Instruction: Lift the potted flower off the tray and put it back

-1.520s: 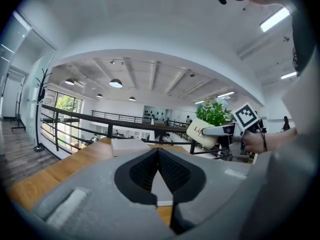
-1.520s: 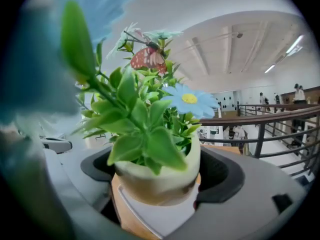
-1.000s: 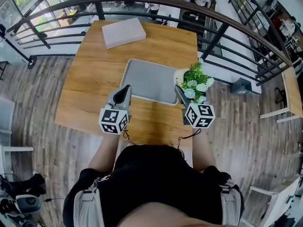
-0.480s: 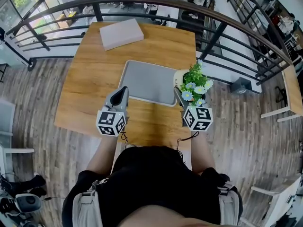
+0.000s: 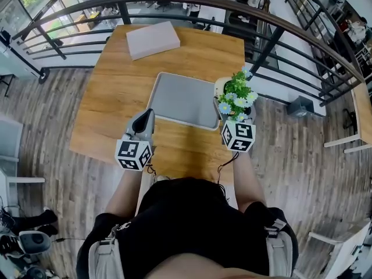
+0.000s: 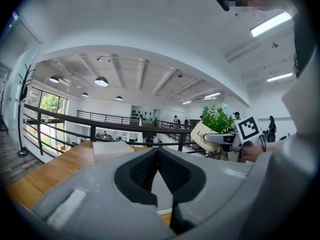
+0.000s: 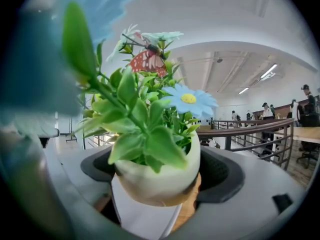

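Note:
The potted flower [image 5: 234, 95], a cream pot with green leaves and blue and white blossoms, hangs in the air just right of the grey tray [image 5: 180, 100]. My right gripper [image 5: 228, 110] is shut on the pot; in the right gripper view the pot [image 7: 159, 176] fills the gap between the dark pads [image 7: 225, 174], with tray and wood below. The left gripper view shows the pot [image 6: 212, 132] tilted and lifted off the table. My left gripper [image 5: 147, 116] hovers at the tray's near left corner, shut with nothing in it [image 6: 158, 155].
A pale flat box [image 5: 153, 39] lies at the far end of the wooden table [image 5: 110, 97]. A dark curved railing [image 5: 273, 36] runs along the table's far and right sides. The table's near edge is close to the person's body.
The right gripper has carried the pot slightly left and away, still beside the tray's right edge. The left gripper has drifted a little back toward the person.

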